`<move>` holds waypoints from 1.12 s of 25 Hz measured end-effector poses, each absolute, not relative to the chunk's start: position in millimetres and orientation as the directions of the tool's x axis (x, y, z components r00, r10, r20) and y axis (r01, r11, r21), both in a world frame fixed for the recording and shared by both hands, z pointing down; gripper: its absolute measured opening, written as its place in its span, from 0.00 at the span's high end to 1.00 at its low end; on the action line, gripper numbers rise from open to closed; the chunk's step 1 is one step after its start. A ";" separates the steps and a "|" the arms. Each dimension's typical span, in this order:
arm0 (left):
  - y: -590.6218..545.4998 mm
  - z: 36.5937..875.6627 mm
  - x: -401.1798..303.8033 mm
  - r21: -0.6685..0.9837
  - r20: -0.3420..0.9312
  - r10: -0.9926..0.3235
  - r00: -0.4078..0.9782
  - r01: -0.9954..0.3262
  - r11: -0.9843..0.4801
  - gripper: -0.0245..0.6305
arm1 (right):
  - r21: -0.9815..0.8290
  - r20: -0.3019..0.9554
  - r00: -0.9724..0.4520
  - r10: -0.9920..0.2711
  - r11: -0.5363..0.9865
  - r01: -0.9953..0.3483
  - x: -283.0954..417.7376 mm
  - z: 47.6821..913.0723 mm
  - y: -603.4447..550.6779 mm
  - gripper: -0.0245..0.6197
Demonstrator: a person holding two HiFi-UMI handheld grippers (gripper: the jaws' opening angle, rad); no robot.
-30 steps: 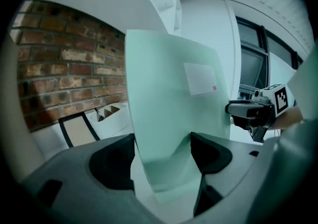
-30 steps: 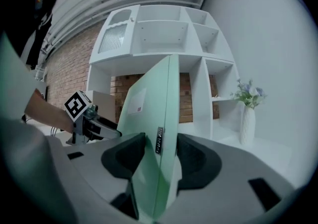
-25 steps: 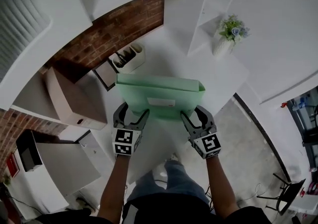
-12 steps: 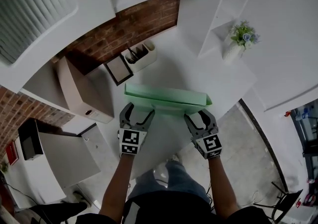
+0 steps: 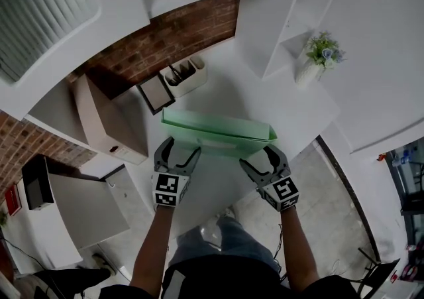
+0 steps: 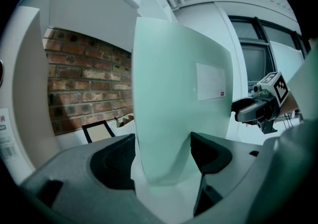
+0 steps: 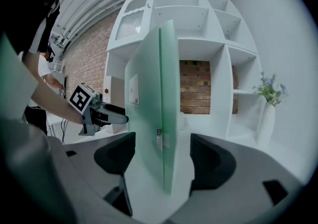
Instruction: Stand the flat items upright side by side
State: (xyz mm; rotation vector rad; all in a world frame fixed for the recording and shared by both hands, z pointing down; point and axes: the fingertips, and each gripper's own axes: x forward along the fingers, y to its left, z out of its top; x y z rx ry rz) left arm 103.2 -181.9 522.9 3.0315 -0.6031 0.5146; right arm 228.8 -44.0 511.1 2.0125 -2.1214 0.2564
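Observation:
A pale green folder [image 5: 218, 133] with a white label stands upright on the white table [image 5: 218, 178]. My left gripper [image 5: 180, 146] sits at its left end. In the left gripper view the folder [image 6: 179, 94] rises between the wide jaws of the left gripper [image 6: 162, 153], and I see no pad pressing on it. My right gripper [image 5: 260, 156] is at the right end. Its jaws have just been opening: the folder's edge [image 7: 166, 109] stands between them with a gap on each side of the right gripper [image 7: 160, 161].
A beige box [image 5: 103, 125] stands at the left beside a black frame [image 5: 151, 94] and a white pen holder [image 5: 185, 73]. White shelves [image 5: 265, 19] and a vase of flowers [image 5: 318, 56] are behind. The table's edge [image 5: 317, 133] runs close on the right.
The folder leaned back with its labelled face showing; now it stands upright. The right jaws have spread wider and drawn slightly back. The left gripper has hardly moved.

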 end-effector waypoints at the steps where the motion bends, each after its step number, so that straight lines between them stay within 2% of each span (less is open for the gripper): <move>1: -182.7 522.2 102.5 -0.053 0.317 -0.380 0.869 -0.384 -0.922 0.44 | -0.006 0.258 -0.069 -0.964 0.070 -0.998 231.4 508.8 -43.3 0.45; 7: -188.7 521.7 94.1 -0.047 0.307 -0.443 0.842 -0.452 -0.891 0.44 | -0.067 0.219 -0.307 -0.926 0.300 -0.952 233.9 484.8 -59.2 0.40; 11: -186.7 523.8 85.3 -0.045 0.303 -0.487 0.819 -0.498 -0.866 0.44 | -0.073 0.213 -0.508 -0.835 0.505 -0.860 218.7 471.5 -75.6 0.40; 15: -180.0 523.8 70.6 -0.036 0.306 -0.526 0.793 -0.543 -0.839 0.44 | -0.049 0.255 -0.615 -0.746 0.625 -0.779 198.0 472.9 -91.1 0.41; 18: -174.0 522.8 60.7 -0.025 0.304 -0.553 0.776 -0.574 -0.819 0.44 | -0.031 0.260 -0.646 -0.717 0.663 -0.748 190.3 475.5 -98.3 0.56; 24: -170.5 523.0 38.7 -0.015 0.302 -0.602 0.740 -0.627 -0.779 0.44 | 0.068 0.235 -0.631 -0.740 0.660 -0.748 183.1 467.5 -104.6 0.68; 28: -170.2 523.3 29.8 -0.008 0.300 -0.616 0.728 -0.644 -0.765 0.44 | 0.089 0.249 -0.520 -0.817 0.553 -0.828 185.2 468.6 -107.3 0.76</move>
